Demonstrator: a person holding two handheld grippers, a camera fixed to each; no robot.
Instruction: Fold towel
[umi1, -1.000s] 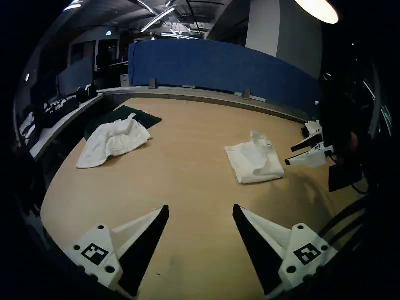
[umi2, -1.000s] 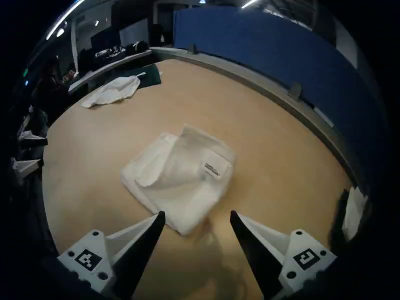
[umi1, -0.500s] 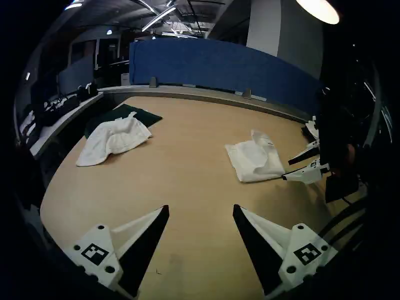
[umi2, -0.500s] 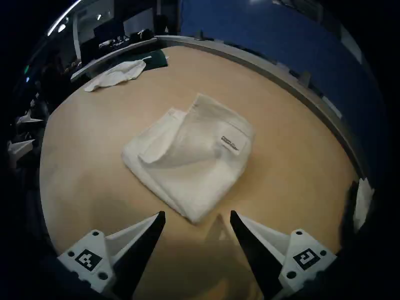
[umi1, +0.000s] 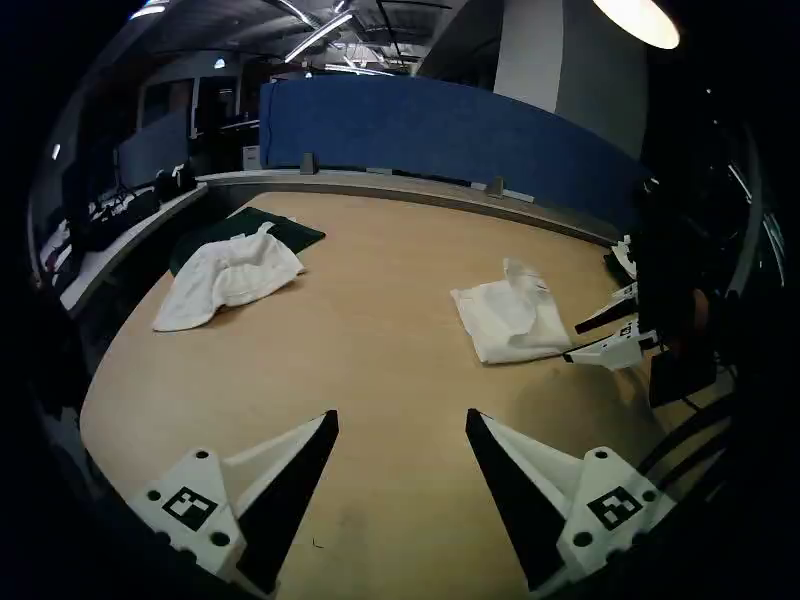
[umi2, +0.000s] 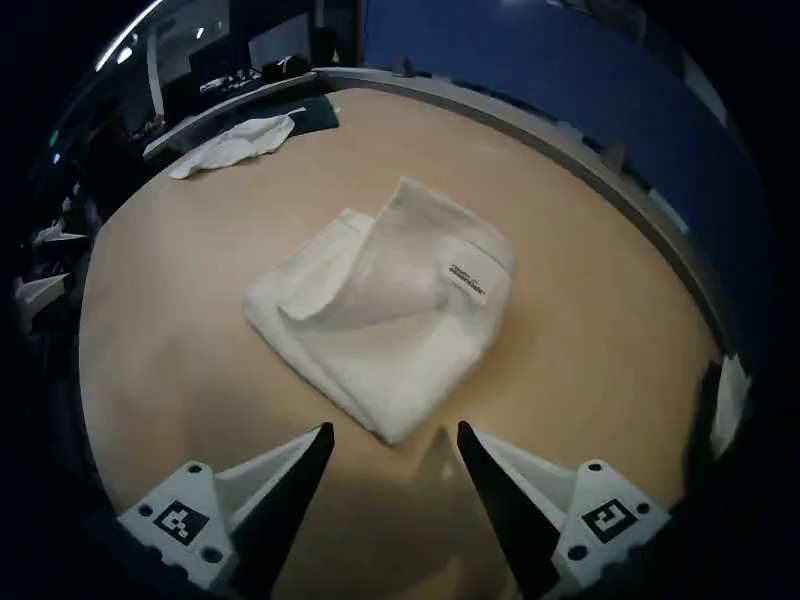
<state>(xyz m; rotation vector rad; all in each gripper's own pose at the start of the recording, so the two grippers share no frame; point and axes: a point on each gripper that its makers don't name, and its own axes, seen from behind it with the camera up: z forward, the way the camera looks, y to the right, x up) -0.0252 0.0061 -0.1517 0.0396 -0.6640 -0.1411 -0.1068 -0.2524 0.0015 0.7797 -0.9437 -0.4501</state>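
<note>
A white towel (umi2: 385, 310), folded into a thick stack with a small label on top, lies on the tan wooden table (umi2: 580, 330). My right gripper (umi2: 392, 440) hovers open just short of the towel's near corner, nothing between its fingers. In the left gripper view the same towel (umi1: 510, 320) lies at the right of the table, with the right gripper (umi1: 595, 340) at its far side. My left gripper (umi1: 400, 425) stands open over bare table near the front edge, far from the towel.
A second, crumpled white towel (umi1: 228, 282) lies on a dark green cloth (umi1: 290, 228) at the table's far left. A blue partition (umi1: 450, 135) runs behind the table. A white cloth (umi2: 728, 400) sits at the right edge. A person's dark sleeve (umi1: 680, 290) holds the right gripper.
The right gripper came in closer to the folded towel's near corner over the last second, then almost stopped. The left gripper has stayed put.
</note>
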